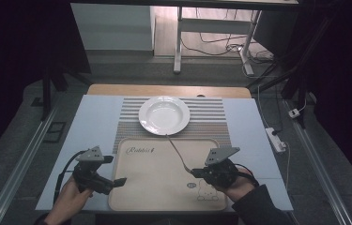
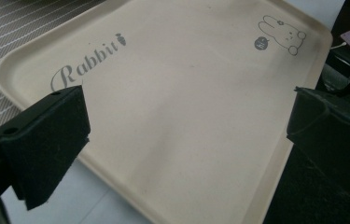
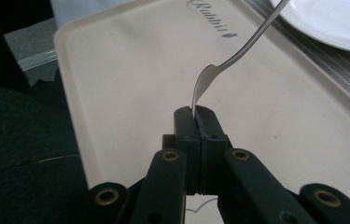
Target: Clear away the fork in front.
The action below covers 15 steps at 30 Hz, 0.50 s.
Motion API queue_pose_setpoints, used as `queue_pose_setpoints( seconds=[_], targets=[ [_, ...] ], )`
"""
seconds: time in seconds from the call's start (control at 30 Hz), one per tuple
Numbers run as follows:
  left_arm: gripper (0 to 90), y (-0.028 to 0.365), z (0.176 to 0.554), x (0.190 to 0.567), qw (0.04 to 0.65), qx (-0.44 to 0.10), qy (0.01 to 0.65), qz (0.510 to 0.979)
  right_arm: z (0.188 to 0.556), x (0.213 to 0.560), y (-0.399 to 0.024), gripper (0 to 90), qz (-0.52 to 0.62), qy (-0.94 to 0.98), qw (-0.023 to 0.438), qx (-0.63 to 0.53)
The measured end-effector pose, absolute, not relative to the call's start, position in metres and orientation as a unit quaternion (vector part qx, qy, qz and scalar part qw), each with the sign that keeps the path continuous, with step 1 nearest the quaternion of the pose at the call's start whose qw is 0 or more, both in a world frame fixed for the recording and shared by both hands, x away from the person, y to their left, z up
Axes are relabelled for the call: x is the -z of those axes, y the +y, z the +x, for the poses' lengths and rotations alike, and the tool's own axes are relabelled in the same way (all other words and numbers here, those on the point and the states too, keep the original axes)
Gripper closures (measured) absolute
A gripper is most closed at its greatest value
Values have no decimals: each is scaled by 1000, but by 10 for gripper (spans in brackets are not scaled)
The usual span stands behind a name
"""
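Observation:
A beige tray (image 1: 155, 187) printed with "Rabbit" lies at the table's near edge. Beyond it a white plate (image 1: 164, 115) sits on a striped placemat (image 1: 211, 117). My right gripper (image 1: 195, 172) is shut on the wide end of a metal utensil (image 1: 177, 151), a spoon or fork, whose thin handle slants up toward the plate's rim. The right gripper view has the jaws of the right gripper (image 3: 196, 114) pressed together on the utensil (image 3: 238, 53) above the tray (image 3: 116, 70). My left gripper (image 1: 113, 171) is open over the tray's near left corner, its pads (image 2: 56, 135) wide apart and nothing between them.
A pale blue cover (image 1: 94, 122) spreads over the table under the placemat and tray. To the right, a white power strip (image 1: 276, 139) and cables lie on the floor. White desk legs (image 1: 178, 42) stand behind the table.

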<state>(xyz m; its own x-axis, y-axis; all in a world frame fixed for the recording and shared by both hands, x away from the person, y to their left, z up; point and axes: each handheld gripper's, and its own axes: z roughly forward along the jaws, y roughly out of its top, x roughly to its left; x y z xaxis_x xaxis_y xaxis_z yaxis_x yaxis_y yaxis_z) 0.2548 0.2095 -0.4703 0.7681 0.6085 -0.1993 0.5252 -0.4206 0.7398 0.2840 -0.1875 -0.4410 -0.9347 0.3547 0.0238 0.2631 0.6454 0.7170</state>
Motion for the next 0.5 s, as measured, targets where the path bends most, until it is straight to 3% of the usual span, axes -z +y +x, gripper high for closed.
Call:
queue_pose_setpoints(
  seconds=[0.5],
  targets=[
    [0, 176, 280, 465, 386, -48, 277, 879, 268, 446, -179, 893, 119, 917, 18, -380]
  ],
)
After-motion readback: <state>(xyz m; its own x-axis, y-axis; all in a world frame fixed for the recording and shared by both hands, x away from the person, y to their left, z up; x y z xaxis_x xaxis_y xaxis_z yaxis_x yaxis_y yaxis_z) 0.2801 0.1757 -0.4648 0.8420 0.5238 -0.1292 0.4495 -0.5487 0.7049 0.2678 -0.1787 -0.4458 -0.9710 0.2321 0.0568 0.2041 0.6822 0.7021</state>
